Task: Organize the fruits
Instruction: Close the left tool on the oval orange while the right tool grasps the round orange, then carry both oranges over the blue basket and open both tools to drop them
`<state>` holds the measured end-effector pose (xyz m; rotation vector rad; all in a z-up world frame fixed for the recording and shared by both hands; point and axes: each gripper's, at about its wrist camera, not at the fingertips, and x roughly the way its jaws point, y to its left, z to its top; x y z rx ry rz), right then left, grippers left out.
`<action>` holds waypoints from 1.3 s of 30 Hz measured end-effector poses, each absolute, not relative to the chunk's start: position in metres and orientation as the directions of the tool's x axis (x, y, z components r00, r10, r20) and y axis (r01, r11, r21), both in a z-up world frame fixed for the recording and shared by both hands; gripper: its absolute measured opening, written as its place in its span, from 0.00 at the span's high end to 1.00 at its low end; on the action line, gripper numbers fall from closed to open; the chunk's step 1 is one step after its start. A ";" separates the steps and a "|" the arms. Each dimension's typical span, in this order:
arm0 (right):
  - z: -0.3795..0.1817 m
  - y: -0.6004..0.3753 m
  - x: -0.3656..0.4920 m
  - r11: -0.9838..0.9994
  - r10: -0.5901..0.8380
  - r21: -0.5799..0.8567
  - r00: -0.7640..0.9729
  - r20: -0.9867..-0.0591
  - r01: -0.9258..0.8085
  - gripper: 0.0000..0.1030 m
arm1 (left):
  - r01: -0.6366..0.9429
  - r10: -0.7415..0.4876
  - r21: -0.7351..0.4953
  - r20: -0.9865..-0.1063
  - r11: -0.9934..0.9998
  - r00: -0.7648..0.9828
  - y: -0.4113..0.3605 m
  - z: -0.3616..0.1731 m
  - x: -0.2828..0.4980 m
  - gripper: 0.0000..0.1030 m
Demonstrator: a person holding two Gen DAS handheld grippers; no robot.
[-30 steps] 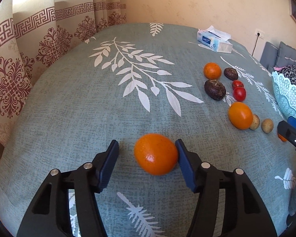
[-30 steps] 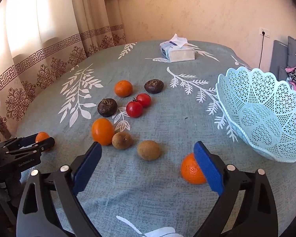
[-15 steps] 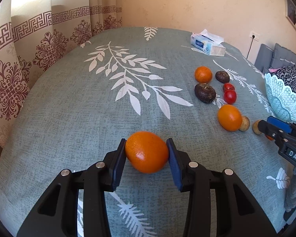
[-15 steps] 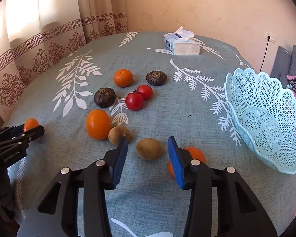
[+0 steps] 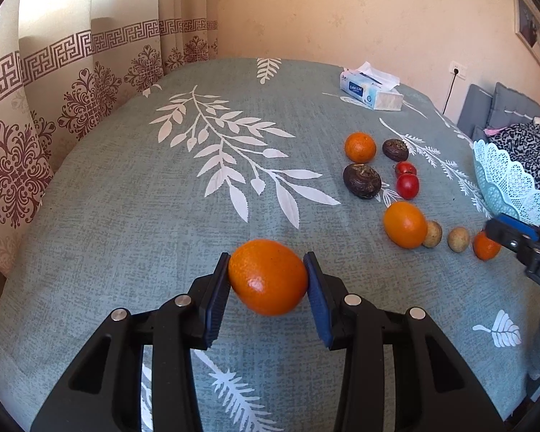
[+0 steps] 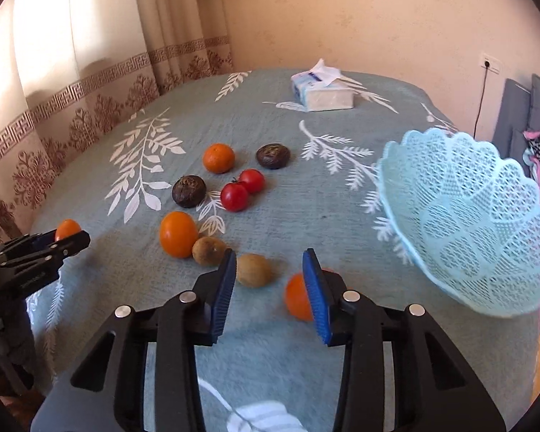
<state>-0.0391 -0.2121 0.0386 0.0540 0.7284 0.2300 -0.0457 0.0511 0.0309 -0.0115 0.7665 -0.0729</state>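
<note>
My left gripper (image 5: pixel 268 280) is shut on an orange (image 5: pixel 268 276) and holds it a little above the tablecloth; it also shows in the right wrist view (image 6: pixel 66 230). My right gripper (image 6: pixel 270 280) is half open and holds nothing. A kiwi (image 6: pixel 253 270) lies just beyond its fingertips, and a small orange (image 6: pixel 297 297) lies partly hidden behind its right finger (image 6: pixel 315 293). A light blue lattice basket (image 6: pixel 468 223) stands to the right. More oranges (image 6: pixel 178 234), tomatoes (image 6: pixel 234 196) and dark fruits (image 6: pixel 189 190) lie on the table.
A tissue box (image 6: pixel 322 93) sits at the far side of the table. Curtains (image 5: pixel 72 90) hang along the left. A wall socket (image 6: pixel 489 63) and grey cushions (image 5: pixel 504 108) are at the right. The table edge runs just below both grippers.
My left gripper closed on the orange and lifted it. My right gripper narrowed from wide open to half open and moved toward the kiwi and small orange.
</note>
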 end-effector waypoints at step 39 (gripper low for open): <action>0.011 -0.262 -0.016 0.993 0.056 0.112 0.673 -0.738 0.040 0.63 | 0.147 -0.124 -0.024 -0.672 0.989 0.730 0.011 0.049 -0.037 0.60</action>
